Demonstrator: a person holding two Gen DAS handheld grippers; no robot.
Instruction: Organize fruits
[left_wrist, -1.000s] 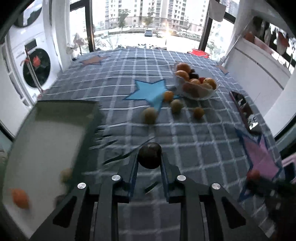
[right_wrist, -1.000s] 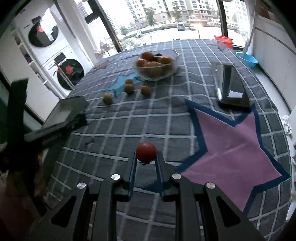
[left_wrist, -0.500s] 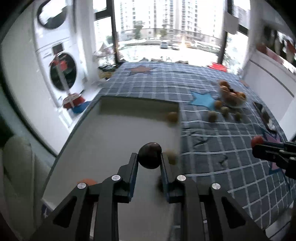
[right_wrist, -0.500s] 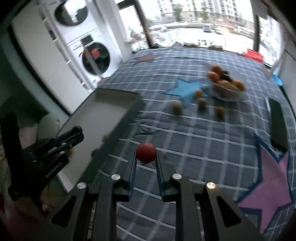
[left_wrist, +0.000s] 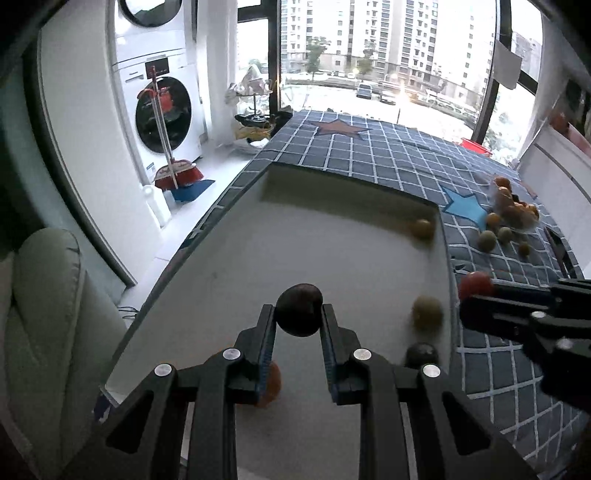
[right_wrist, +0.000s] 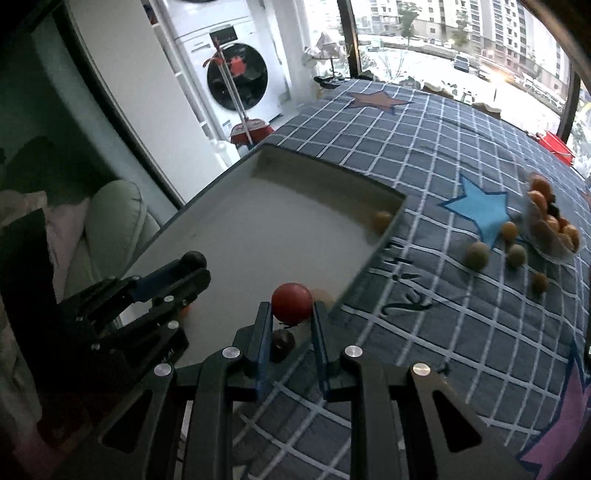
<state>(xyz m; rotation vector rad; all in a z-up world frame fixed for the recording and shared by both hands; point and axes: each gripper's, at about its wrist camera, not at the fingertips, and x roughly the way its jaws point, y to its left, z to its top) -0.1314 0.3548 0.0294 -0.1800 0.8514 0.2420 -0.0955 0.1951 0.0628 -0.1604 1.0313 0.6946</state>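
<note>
My left gripper (left_wrist: 297, 317) is shut on a dark plum (left_wrist: 299, 309) and holds it above the white tray (left_wrist: 332, 236). My right gripper (right_wrist: 291, 314) is shut on a red fruit (right_wrist: 291, 302) over the tray's right rim (right_wrist: 373, 254); it also shows in the left wrist view (left_wrist: 476, 286). In the tray lie a yellow fruit (left_wrist: 423, 228), a green fruit (left_wrist: 427, 313), a dark fruit (left_wrist: 422, 354) and an orange fruit (left_wrist: 271, 384). A clear bowl of fruit (right_wrist: 550, 225) stands far right, with several loose fruits (right_wrist: 477, 254) beside it.
The tray sits at the left edge of the table under a blue checked cloth (right_wrist: 443, 302) with star patches. A grey sofa cushion (left_wrist: 44, 314) and washing machines (left_wrist: 162, 110) lie to the left, beyond the table edge. A dark flat object (left_wrist: 565, 254) lies near the bowl.
Both grippers have swung left with their fruits, from over the cloth to over the tray. The right gripper now reaches the tray's rim.
</note>
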